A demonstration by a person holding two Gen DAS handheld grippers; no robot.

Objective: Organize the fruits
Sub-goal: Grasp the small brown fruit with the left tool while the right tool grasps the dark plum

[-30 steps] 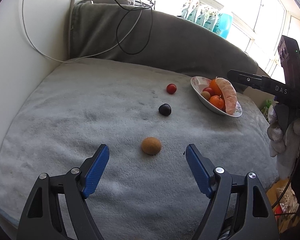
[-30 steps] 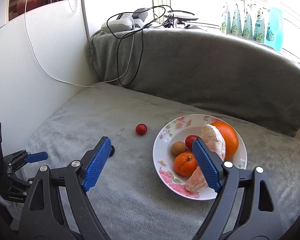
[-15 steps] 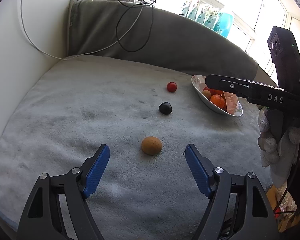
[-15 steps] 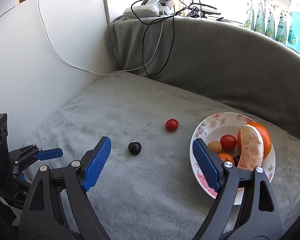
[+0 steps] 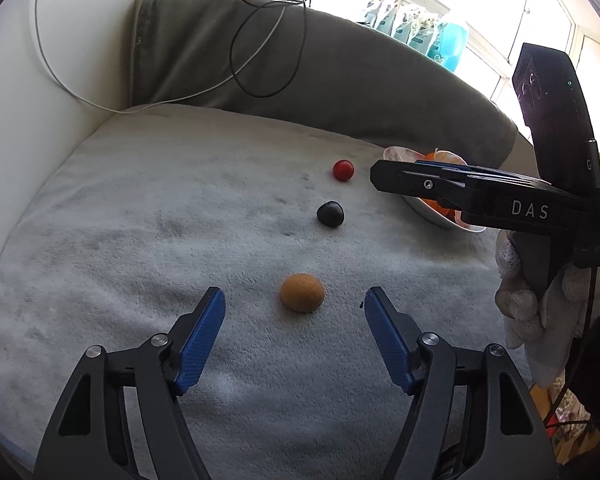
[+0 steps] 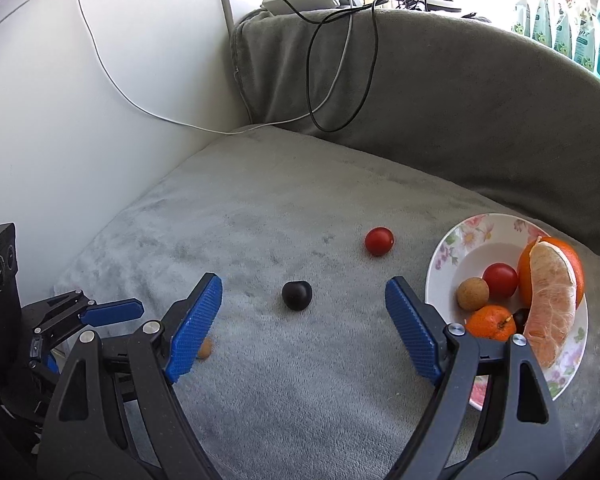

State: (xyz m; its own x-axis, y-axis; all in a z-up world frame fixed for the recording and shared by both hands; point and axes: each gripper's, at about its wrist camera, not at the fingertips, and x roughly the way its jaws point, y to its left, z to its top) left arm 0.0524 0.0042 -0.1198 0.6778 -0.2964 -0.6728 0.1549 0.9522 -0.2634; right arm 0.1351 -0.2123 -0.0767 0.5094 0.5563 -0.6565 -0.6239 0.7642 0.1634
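Observation:
Three loose fruits lie on the grey blanket: a brown kiwi-like fruit (image 5: 302, 292), a dark plum (image 5: 330, 213) and a red tomato (image 5: 343, 170). My left gripper (image 5: 294, 308) is open and empty, with the brown fruit just ahead between its blue pads. My right gripper (image 6: 303, 300) is open and empty, with the plum (image 6: 297, 295) just ahead between its pads and the tomato (image 6: 379, 241) beyond. A floral plate (image 6: 456, 240) at the right holds oranges, a tomato, a small brown fruit and a pomelo wedge. In the left wrist view the right gripper hides most of the plate (image 5: 428, 210).
The grey blanket (image 5: 180, 220) covers a cushioned seat with a padded backrest (image 6: 440, 92). A white wall (image 6: 80, 100) stands at the left. Cables (image 6: 340, 60) hang over the backrest from a power strip. Bottles (image 5: 428, 36) line the window sill.
My right gripper has swung left from over the plate toward the plum. My left gripper has crept a little closer to the brown fruit. No fruit has moved.

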